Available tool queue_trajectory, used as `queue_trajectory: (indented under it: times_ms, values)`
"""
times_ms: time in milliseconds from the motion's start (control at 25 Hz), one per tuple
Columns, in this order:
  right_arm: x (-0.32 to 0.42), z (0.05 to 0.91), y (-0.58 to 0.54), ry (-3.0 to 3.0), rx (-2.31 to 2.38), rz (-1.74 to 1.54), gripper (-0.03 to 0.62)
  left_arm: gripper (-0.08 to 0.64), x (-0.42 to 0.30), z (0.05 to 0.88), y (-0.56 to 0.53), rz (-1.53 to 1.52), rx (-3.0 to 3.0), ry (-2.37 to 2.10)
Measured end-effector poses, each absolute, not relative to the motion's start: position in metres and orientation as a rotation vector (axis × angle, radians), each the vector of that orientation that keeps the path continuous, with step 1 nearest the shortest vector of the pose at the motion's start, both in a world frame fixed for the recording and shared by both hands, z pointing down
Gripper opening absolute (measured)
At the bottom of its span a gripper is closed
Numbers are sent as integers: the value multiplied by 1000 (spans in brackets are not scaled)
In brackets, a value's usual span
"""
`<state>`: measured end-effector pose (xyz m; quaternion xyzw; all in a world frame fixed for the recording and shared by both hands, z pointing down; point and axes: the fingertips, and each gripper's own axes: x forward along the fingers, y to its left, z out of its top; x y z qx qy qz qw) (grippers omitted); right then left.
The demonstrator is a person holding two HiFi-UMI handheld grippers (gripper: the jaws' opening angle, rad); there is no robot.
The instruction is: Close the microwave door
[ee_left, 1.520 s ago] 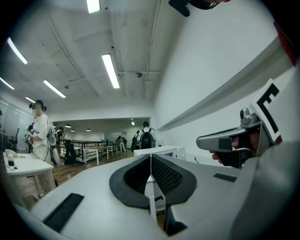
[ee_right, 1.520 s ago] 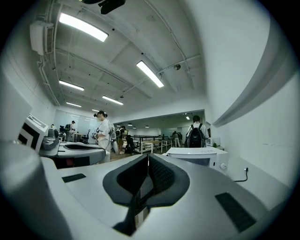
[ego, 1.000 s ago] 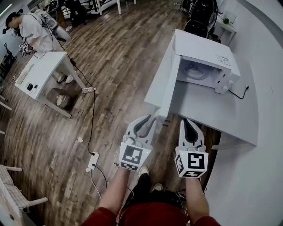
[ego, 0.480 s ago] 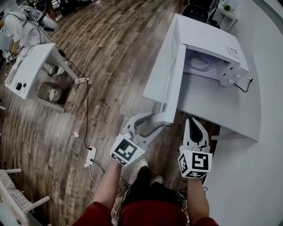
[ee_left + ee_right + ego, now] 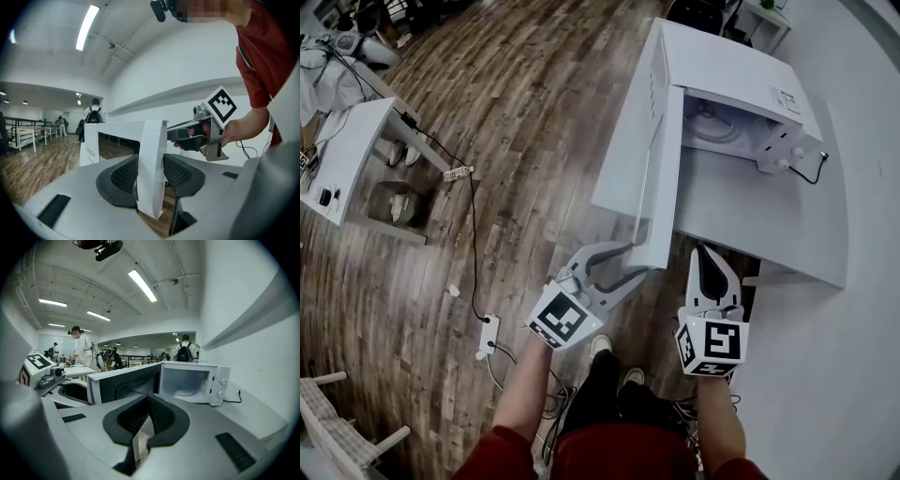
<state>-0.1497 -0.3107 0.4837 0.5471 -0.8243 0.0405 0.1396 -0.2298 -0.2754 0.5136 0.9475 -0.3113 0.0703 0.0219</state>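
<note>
Looking down from the head view, I see the microwave (image 5: 741,80) at the far end of the white worktop (image 5: 769,220), its cavity open and the glass turntable (image 5: 712,122) showing inside; two knobs (image 5: 773,159) sit on its front panel, and a black cable (image 5: 806,173) runs off from its right end towards the wall.

The microwave door (image 5: 628,187) is swung wide open, reaching out past the worktop's near edge over the wooden floor (image 5: 516,122); its free edge points towards me.

My left tongs (image 5: 633,260) are spread wide and straddle that free edge; in the left gripper view the white edge stands upright between the two dark pads (image 5: 124,176), which flank it closely on both sides without a squeeze I can make out.

My right tongs (image 5: 703,258) are pressed together with nothing between them; they hang just beside the door's free edge, at the near edge of the worktop, and aim towards the open cavity.

Off to the left a power strip (image 5: 487,333) lies on the floor, and a second white table (image 5: 352,164) stands well apart from everything else.
</note>
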Motion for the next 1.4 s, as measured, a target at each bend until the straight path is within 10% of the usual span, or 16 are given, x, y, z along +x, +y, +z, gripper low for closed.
queue_trajectory:
  times_ms: [1400]
  values:
    - [31,459,-338,-2419,1698,122,28,158,-72,511,-305,275,2891,-1145]
